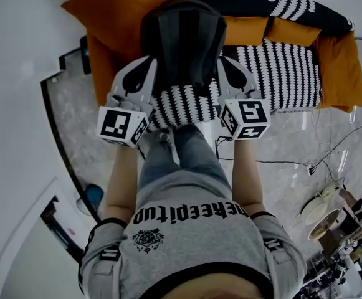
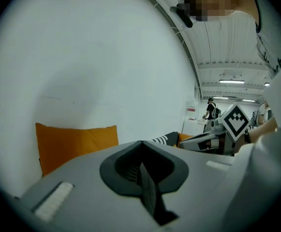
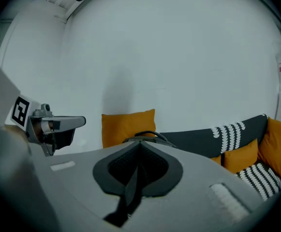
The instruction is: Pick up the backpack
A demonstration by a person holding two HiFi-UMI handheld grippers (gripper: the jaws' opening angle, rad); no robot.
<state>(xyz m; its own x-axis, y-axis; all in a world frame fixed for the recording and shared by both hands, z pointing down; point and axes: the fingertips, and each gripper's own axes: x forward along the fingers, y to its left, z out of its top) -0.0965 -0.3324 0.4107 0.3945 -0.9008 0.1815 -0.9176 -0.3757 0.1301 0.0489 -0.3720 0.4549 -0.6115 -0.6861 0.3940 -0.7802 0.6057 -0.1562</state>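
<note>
A: Item one, left gripper [image 2: 141, 152]: jaws together, a dark strap [image 2: 151, 199] pinched in the seam and trailing toward the camera. No gap left between them.

B: Item two?

A: Right gripper [image 3: 139, 154]: the same entry. Jaws pressed together on a second strap [image 3: 125, 199], which hangs out below the pads.

B: And the task's thing?

A: Backpack [image 1: 184, 42]: black and grey, padded back panel up, placed between the two grippers in the head view. It sits over the orange sofa [image 1: 338, 67], with an orange cushion [image 1: 109, 11] behind it and a black-and-white striped throw [image 1: 280, 73] beside and beneath it. Its top handle peeks just past the right gripper's jaws.

B: Status?

A: Reach: done. Grasp: done on both sides, by my reading. Lift: unconfirmed. No view shows clearly whether the bag's base touches the throw or hangs free, though both grippers point well up at the wall, which suggests it is raised or about to be.

B: Outstanding?

A: Carrying it clear of the sofa, if that remains.
</note>
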